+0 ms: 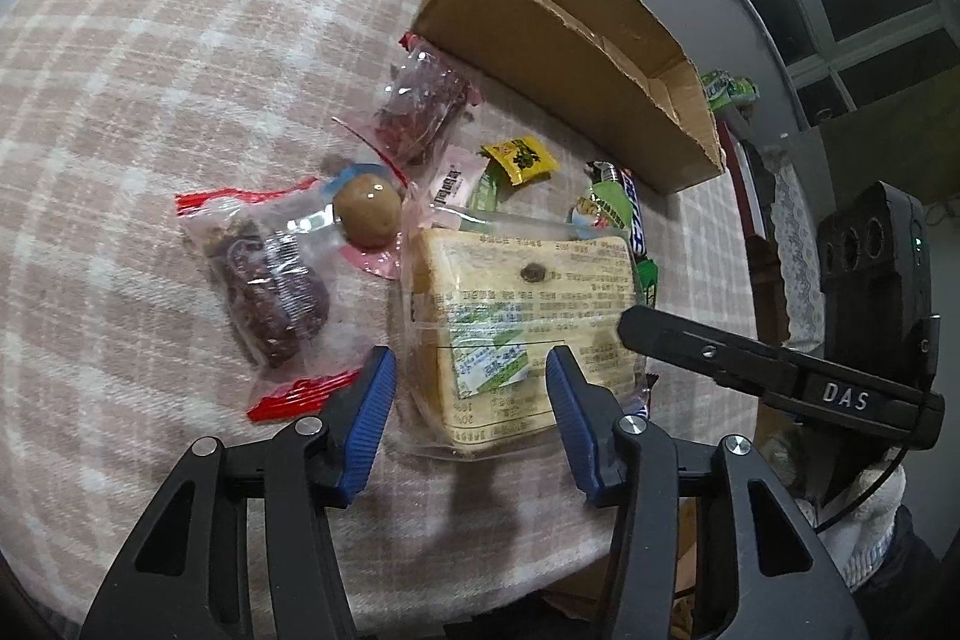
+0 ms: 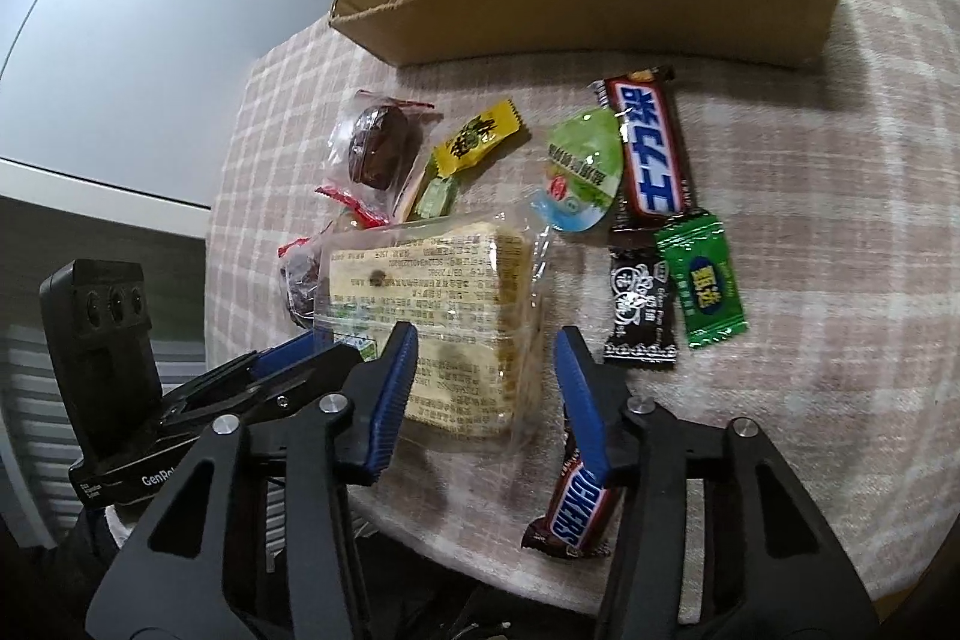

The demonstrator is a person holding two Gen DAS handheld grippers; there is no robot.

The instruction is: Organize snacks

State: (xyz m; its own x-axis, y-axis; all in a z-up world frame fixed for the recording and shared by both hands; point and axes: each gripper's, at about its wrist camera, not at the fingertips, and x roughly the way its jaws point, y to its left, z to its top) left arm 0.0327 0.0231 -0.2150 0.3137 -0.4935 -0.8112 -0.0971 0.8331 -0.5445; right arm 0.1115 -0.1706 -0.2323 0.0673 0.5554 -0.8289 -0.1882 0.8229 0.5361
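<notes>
A clear bag with a pale slab of bread [image 1: 522, 292] [image 2: 432, 292] lies near the front edge of the plaid-covered table. My left gripper [image 1: 471, 382] hangs over its near end, open; the bag lies between the blue pads, which do not visibly press on it. My right gripper [image 2: 486, 382] is also open, straddling the bag's right end with a gap at its right pad. Each gripper shows in the other's view: the right one's black finger [image 1: 720, 358] and the left gripper [image 2: 288, 358]. An open cardboard box [image 1: 540, 40] [image 2: 600, 16] stands behind, empty.
Loose snacks surround the bread: two bags of dark dates [image 1: 270, 280] [image 1: 420, 106], a brown ball [image 1: 367, 211], a yellow candy [image 2: 474, 136], a green jelly cup [image 2: 582, 172], a red chocolate bar [image 2: 654, 148], green [image 2: 702, 280] and black [image 2: 639, 304] candies, a Snickers bar [image 2: 576, 514] at the table edge.
</notes>
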